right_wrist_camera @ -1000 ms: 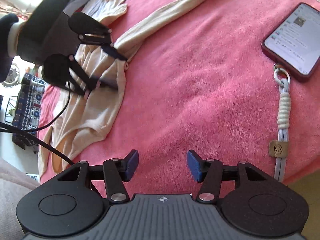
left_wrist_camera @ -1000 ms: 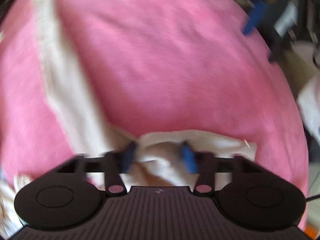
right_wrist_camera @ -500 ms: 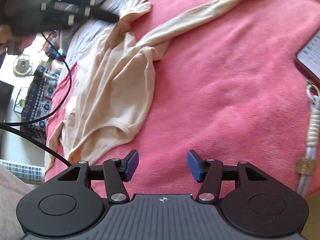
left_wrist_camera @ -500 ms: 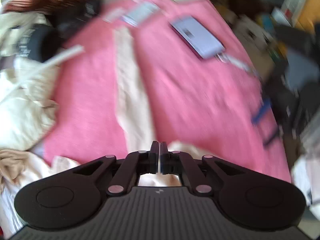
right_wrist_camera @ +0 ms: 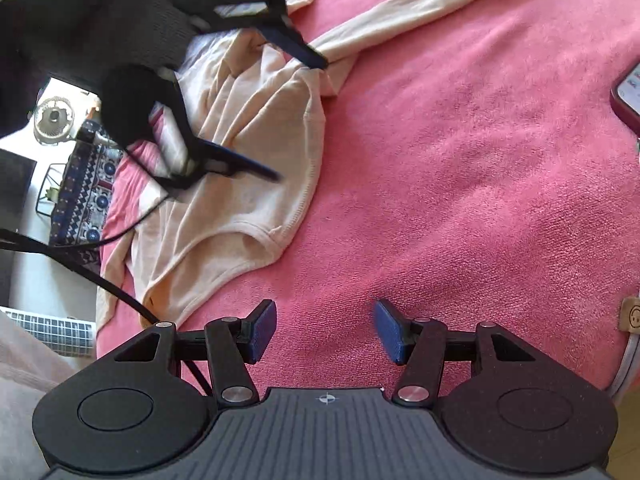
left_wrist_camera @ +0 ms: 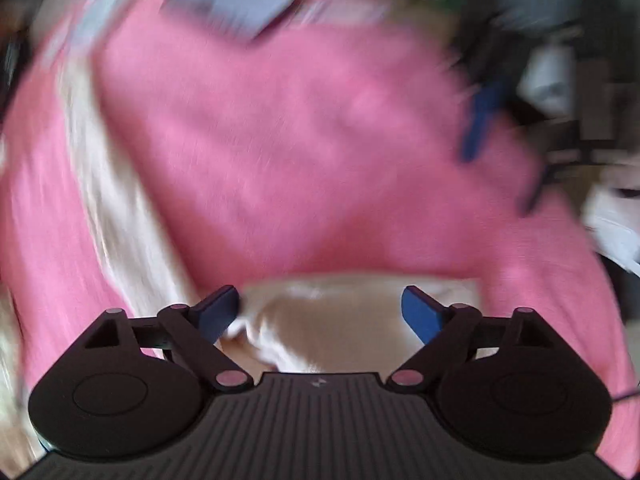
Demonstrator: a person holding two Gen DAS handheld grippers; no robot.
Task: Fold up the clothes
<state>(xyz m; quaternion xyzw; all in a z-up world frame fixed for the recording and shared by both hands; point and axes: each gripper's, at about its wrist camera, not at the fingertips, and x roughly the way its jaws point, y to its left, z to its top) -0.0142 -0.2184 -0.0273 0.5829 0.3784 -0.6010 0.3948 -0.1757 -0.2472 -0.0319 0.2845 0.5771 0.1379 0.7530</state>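
Observation:
A beige long-sleeved garment point(right_wrist_camera: 260, 208) lies crumpled on the pink blanket point(right_wrist_camera: 460, 200), one sleeve point(right_wrist_camera: 420, 4) stretching to the upper right. My left gripper point(right_wrist_camera: 298, 120) points down over its body, and its jaws are opening. In the blurred left wrist view the left gripper point(left_wrist_camera: 320, 304) stands wide, with beige cloth point(left_wrist_camera: 328, 336) lying below and between its blue pads, which do not press on it. My right gripper point(right_wrist_camera: 325, 328) is half open over bare blanket, nothing between its fingers. One of its blue fingers point(left_wrist_camera: 480, 120) shows at the right of the left wrist view.
A phone point(right_wrist_camera: 628, 92) with a cord lanyard point(right_wrist_camera: 630, 320) lies at the blanket's right edge. Black cables point(right_wrist_camera: 80, 268) run off the bed's left edge, with a fan point(right_wrist_camera: 52, 120) and a patterned rug point(right_wrist_camera: 80, 208) on the floor below. More clothes are piled at the top.
The left gripper, shut on a lifted fold of the garment half a second ago, has come down and spread its jaws; the cloth now lies loose. The right gripper has hardly shifted.

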